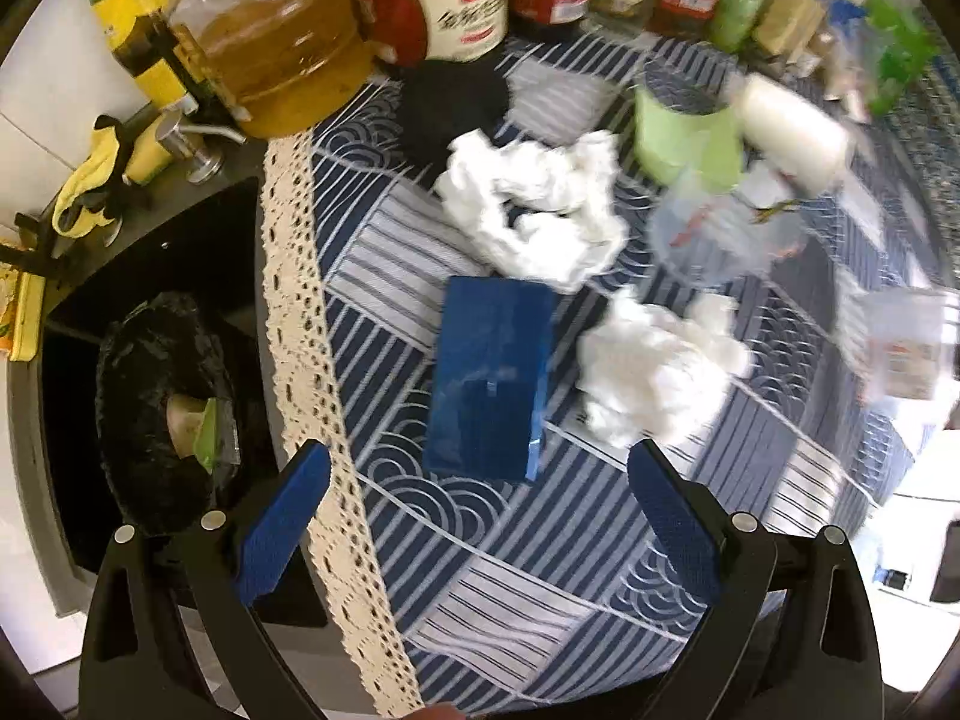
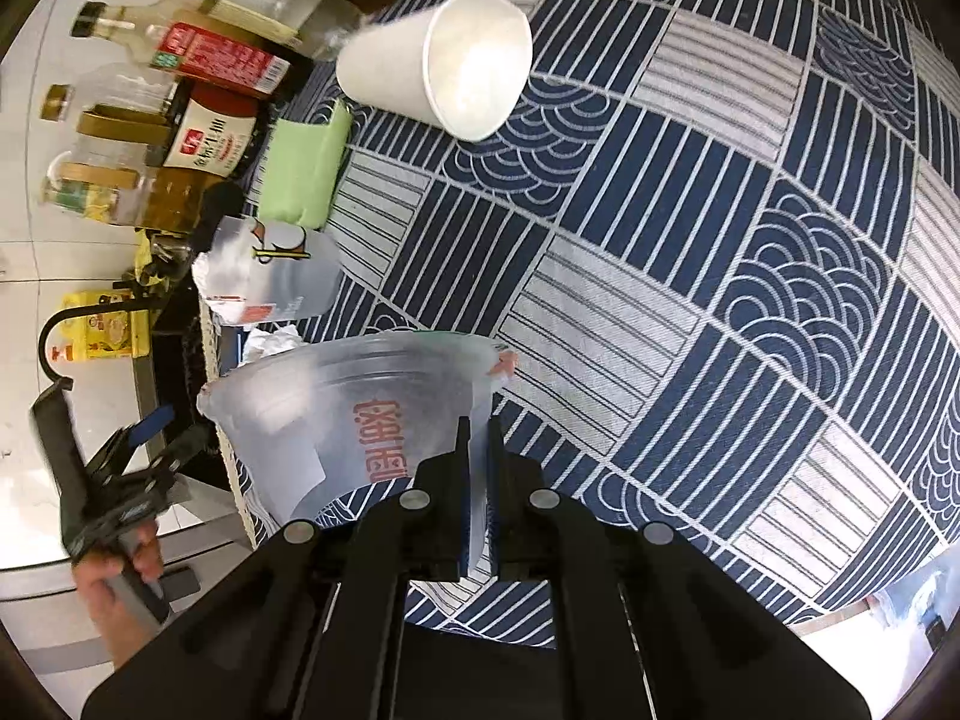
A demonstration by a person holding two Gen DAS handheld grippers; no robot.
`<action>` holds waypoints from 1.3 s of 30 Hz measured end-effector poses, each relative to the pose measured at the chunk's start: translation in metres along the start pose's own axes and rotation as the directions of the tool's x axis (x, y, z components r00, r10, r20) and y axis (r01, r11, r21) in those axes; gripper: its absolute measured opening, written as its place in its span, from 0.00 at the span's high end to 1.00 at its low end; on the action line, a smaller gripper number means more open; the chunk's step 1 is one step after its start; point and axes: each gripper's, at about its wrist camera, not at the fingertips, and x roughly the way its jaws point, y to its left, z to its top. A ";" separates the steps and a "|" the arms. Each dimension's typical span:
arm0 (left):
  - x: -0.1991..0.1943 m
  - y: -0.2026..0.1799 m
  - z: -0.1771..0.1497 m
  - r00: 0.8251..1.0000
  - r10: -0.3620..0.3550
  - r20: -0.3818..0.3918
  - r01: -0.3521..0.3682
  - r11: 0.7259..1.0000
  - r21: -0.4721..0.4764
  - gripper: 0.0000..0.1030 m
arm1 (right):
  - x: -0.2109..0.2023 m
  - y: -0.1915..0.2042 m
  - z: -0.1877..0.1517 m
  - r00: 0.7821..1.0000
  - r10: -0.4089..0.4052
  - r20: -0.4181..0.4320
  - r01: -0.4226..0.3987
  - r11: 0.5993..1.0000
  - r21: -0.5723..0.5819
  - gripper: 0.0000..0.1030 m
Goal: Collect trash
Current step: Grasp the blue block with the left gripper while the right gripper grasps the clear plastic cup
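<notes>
Pinching the clear plastic cup (image 2: 360, 414) wall in the right gripper (image 2: 477, 468) — left gripper (image 1: 474, 480) gaping wide over the blue box (image 1: 489, 384) — far cups blurring

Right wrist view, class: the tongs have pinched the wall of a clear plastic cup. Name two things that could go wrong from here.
1. The right tongs grip only the thin wall of the clear plastic cup near its rim; the wall may buckle and the cup could slip out.
2. The white paper cup lies on its side on the tablecloth; a knock could roll it towards the bottles.
</notes>
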 end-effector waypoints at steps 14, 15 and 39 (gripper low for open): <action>0.051 -0.003 0.026 0.996 0.022 -0.088 -0.020 0.999 0.026 0.08 | -0.012 -0.017 -0.011 0.999 0.040 0.005 -0.040 0.999 0.012 0.95; 0.054 -0.001 0.029 0.995 0.025 -0.094 -0.023 0.999 0.023 0.08 | -0.013 -0.017 -0.011 0.999 0.046 0.005 -0.046 0.999 0.009 0.95; 0.048 0.014 0.030 0.995 -0.058 -0.078 0.055 0.998 -0.042 0.50 | -0.018 0.018 -0.004 0.998 0.065 0.001 -0.065 0.994 -0.083 0.95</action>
